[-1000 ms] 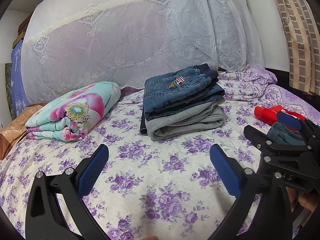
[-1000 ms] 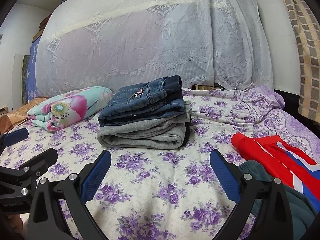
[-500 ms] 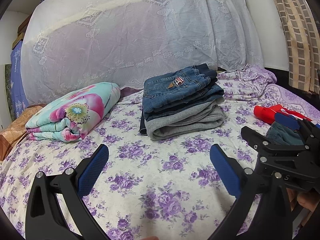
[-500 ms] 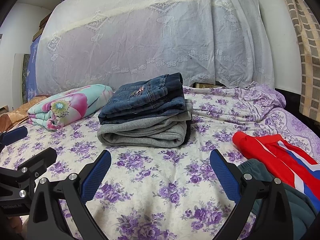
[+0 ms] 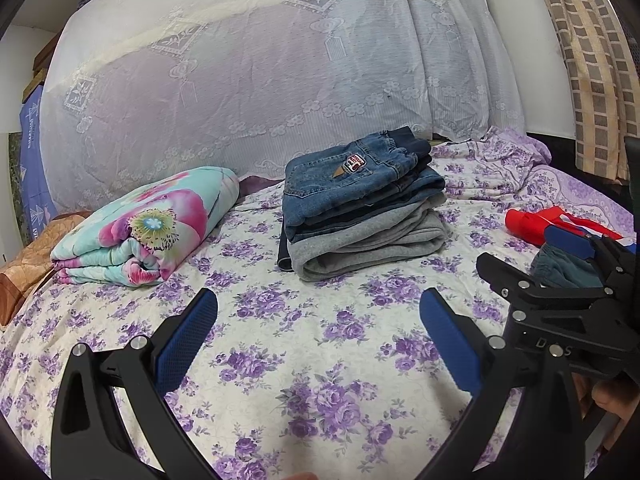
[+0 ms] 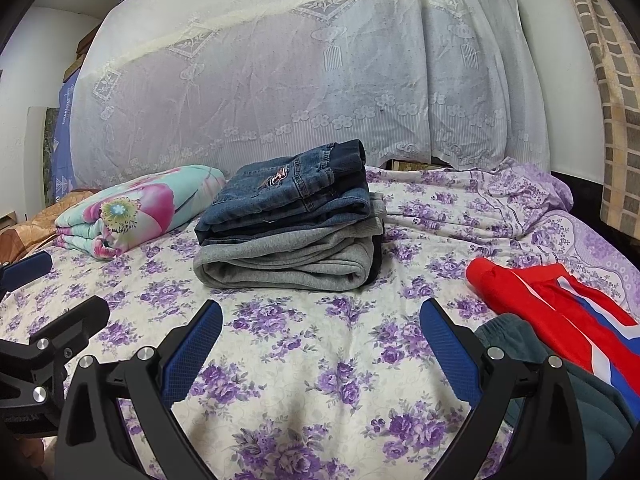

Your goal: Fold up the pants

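Lying in a heap at the right edge of the bed, the unfolded dark teal pants sit partly under a red garment with white and blue stripes, which drapes across their far side. In the left wrist view the same teal pants show just behind the right tongs' frame.

Right tongs: blue-padded fingers spread wide, released, holding nothing. They hover over bare sheet; the right finger is just beside the near edge of the teal pants; contact cannot be judged.

Left tongs: also wide open and empty, over the sheet, well apart from the pants. The right tongs appear at the right of this view, with part of a hand below them.

Middle of the bed: a neat stack of folded clothes, blue denim on top, grey sweat fabric underneath. Nothing lies between the tongs and this stack.

Left of the stack: a folded turquoise blanket with pink flowers, near it but apart.

All rest on a white bedsheet printed with purple flowers. A white lace cover drapes over something bulky behind.
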Tool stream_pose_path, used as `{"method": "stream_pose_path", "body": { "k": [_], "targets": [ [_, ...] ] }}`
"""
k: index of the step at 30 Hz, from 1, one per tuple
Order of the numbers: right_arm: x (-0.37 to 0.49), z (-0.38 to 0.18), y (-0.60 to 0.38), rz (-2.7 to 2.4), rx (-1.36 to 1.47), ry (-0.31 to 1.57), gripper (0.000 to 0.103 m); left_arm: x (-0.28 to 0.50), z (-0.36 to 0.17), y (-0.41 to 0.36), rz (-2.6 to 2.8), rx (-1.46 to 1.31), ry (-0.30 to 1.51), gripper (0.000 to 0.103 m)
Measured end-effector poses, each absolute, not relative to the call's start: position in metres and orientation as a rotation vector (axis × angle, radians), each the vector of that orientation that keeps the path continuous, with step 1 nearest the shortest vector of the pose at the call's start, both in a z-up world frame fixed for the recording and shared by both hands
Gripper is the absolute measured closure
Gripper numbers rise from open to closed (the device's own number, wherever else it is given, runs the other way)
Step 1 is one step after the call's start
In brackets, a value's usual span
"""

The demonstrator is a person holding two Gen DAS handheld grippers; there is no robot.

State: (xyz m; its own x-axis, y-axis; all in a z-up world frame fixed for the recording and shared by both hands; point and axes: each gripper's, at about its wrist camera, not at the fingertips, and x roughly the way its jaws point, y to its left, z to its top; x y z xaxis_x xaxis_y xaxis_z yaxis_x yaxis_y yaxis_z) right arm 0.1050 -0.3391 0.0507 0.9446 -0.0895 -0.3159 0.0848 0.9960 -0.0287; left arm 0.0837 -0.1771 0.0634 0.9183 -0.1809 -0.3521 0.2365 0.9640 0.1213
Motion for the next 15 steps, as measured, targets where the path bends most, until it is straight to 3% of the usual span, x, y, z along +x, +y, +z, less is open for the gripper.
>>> {"method": "stream_pose_path", "body": {
  "k": [15],
  "targets": [
    [0.1057,0.0451,-0.3409,-0.090,0.012,0.348,0.004,0.0845,0.0612,-0.1777,-0.229,0.177,0.355,0.004]
  ]
}}
